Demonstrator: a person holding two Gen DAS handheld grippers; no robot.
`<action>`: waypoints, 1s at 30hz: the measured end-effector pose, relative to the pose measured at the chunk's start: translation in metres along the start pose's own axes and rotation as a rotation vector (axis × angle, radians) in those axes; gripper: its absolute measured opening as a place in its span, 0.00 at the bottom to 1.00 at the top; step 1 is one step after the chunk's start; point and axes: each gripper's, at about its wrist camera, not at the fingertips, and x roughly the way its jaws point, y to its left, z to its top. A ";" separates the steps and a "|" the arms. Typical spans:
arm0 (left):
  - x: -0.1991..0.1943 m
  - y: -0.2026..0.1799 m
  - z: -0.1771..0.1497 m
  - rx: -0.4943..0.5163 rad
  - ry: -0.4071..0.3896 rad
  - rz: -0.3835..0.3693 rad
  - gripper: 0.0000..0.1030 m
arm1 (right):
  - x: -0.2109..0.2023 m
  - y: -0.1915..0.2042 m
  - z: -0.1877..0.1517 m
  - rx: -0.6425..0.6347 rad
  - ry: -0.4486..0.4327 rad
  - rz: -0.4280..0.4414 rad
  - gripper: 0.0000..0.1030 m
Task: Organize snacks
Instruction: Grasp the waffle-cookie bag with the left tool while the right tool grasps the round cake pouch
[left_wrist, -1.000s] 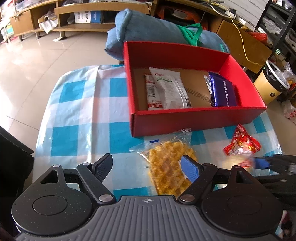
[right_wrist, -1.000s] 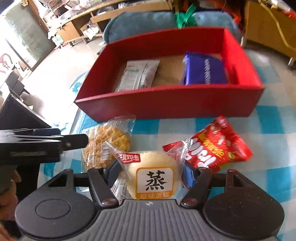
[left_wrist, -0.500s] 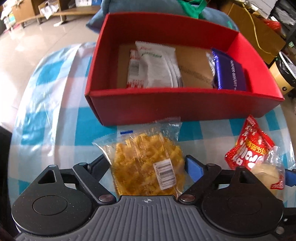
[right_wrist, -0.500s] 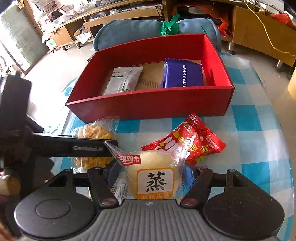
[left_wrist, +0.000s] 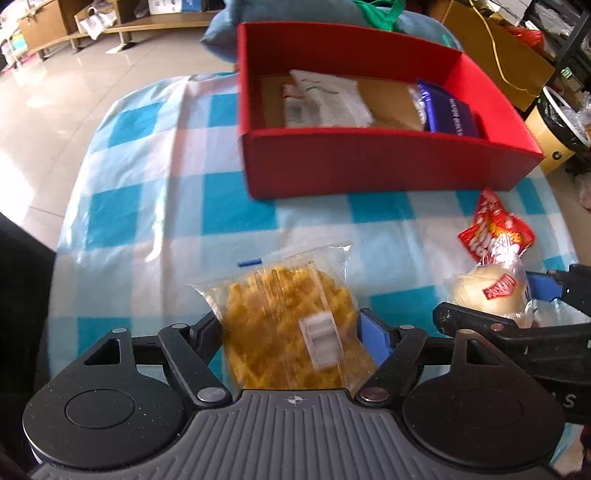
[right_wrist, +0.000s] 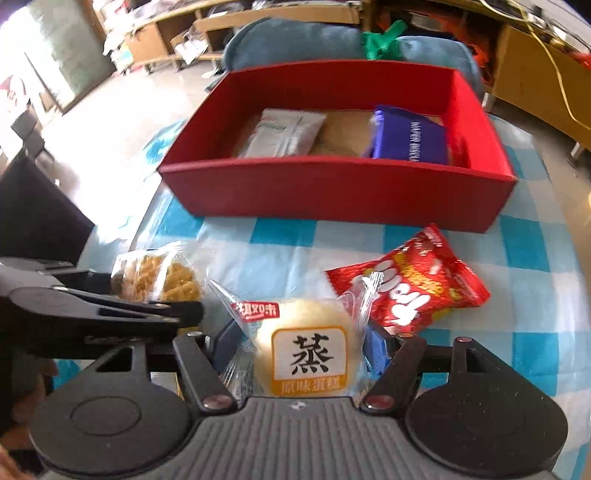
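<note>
A clear waffle pack (left_wrist: 284, 332) lies on the blue-checked tablecloth (left_wrist: 155, 155) in front of the red box (left_wrist: 369, 166). My left gripper (left_wrist: 290, 325) straddles it; the jaws are closing and the pads meet the wrapper's sides. My right gripper (right_wrist: 301, 339) has a wrapped steamed cake (right_wrist: 306, 350) between its pads. Its jaws are opening slightly, and the cake stays in place. A red snack bag (right_wrist: 417, 291) lies just beyond the cake. Inside the red box (right_wrist: 332, 192) are white packets (right_wrist: 284, 133) and a purple wafer pack (right_wrist: 410, 140).
The two grippers are close side by side; the left one's finger (right_wrist: 177, 310) reaches in beside the cake. A blue cushion (right_wrist: 295, 40) sits behind the box. Tiled floor (left_wrist: 74, 92) drops away left of the table, and shelves stand behind.
The left gripper shifted and sank over the waffle pack, which now sits between its jaws instead of under the right finger. The cake stays between the right jaws.
</note>
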 end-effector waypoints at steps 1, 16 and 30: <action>0.001 0.003 -0.001 -0.004 0.003 0.005 0.81 | 0.004 0.001 -0.001 -0.006 0.007 -0.004 0.64; 0.015 0.021 -0.010 -0.003 0.020 0.072 0.92 | 0.027 0.013 -0.005 -0.091 0.028 0.034 0.97; 0.011 0.025 -0.017 0.051 0.012 0.052 0.85 | 0.019 0.014 -0.009 -0.116 0.041 -0.036 0.67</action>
